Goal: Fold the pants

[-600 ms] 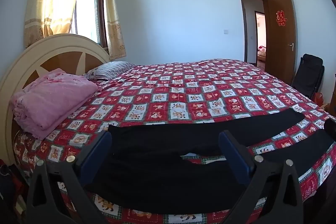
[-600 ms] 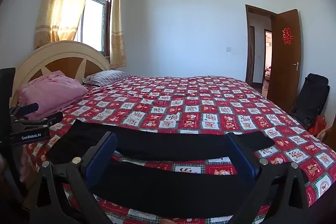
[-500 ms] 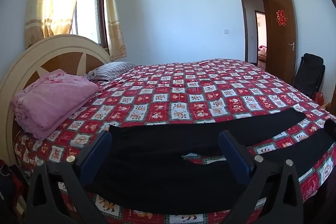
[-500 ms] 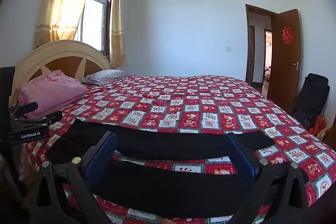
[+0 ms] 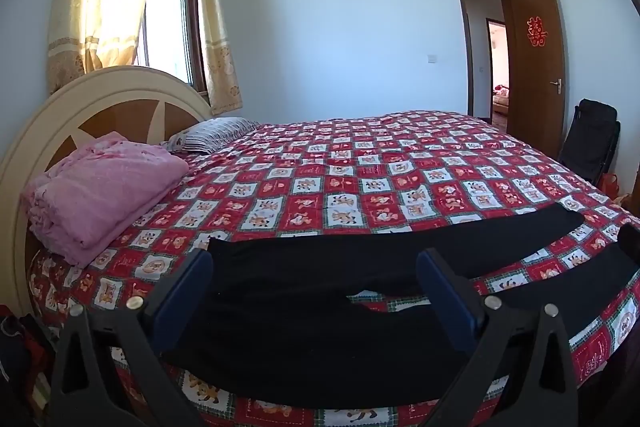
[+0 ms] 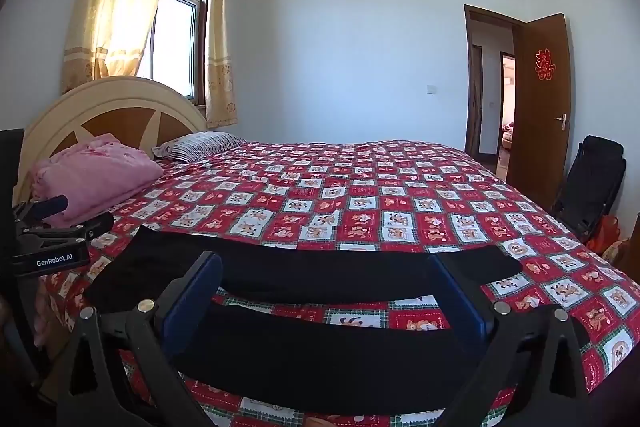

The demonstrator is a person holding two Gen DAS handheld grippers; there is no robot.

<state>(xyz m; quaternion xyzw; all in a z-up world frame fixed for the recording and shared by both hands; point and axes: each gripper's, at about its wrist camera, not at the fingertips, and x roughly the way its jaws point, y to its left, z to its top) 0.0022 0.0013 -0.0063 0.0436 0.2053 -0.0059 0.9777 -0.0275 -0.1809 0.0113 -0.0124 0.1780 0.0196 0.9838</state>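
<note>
We see the left gripper (image 5: 316, 281) with its blue-padded jaws spread fully wide and holding nothing, poised above the waist end of the black pants (image 5: 304, 323). The right gripper (image 6: 326, 283) is equally wide open and empty, hanging over the two legs of the pants (image 6: 320, 351). The pants lie flat along the near edge of the bed (image 5: 352, 183), legs slightly apart, on a red and white patchwork bedspread. Farther off, a folded pink blanket (image 5: 100, 187) and a striped pillow (image 5: 212, 139) rest by the rounded headboard (image 5: 100, 95). A brown door (image 5: 536, 67) stands open at right.
</note>
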